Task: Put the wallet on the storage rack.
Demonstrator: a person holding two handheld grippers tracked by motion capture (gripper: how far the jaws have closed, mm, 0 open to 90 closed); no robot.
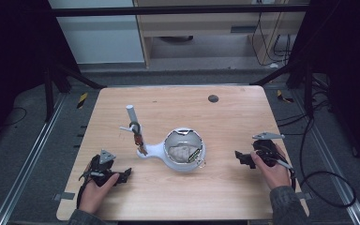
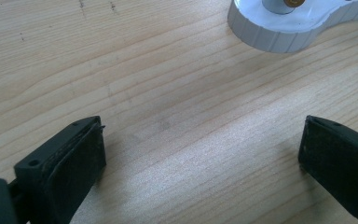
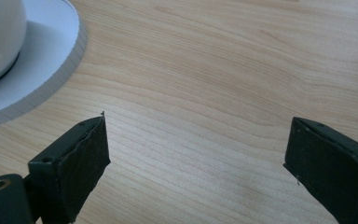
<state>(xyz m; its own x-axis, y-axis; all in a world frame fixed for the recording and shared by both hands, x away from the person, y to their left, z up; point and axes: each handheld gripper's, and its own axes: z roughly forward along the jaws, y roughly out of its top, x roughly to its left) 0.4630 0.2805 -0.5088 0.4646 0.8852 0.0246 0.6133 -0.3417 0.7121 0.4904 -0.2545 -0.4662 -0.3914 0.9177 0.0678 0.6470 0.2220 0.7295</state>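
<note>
**Closing in on the white bowl stand**

Both sets of jaws are standing wide apart and empty. The left gripper (image 1: 122, 175) and right gripper (image 1: 242, 158) are flanking the white round bowl-shaped device on its flat plastic base (image 1: 183, 151), which is resting at the centre of the pale wooden surface (image 1: 225, 122); judging from this, they should approach from eight and three o'clock, low and level.

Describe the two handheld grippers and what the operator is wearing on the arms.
Both are black two-jaw units. The left gripper and right gripper each carry a grey three-cornered plate on top. In the gripper views the jaws are blocky black pieces with flat, rough-edged pads and small screw holes; a brass-coloured fitting sits at the lower left. A black cable loops from the right gripper. Dark grey sleeves cover the forearms.
</note>
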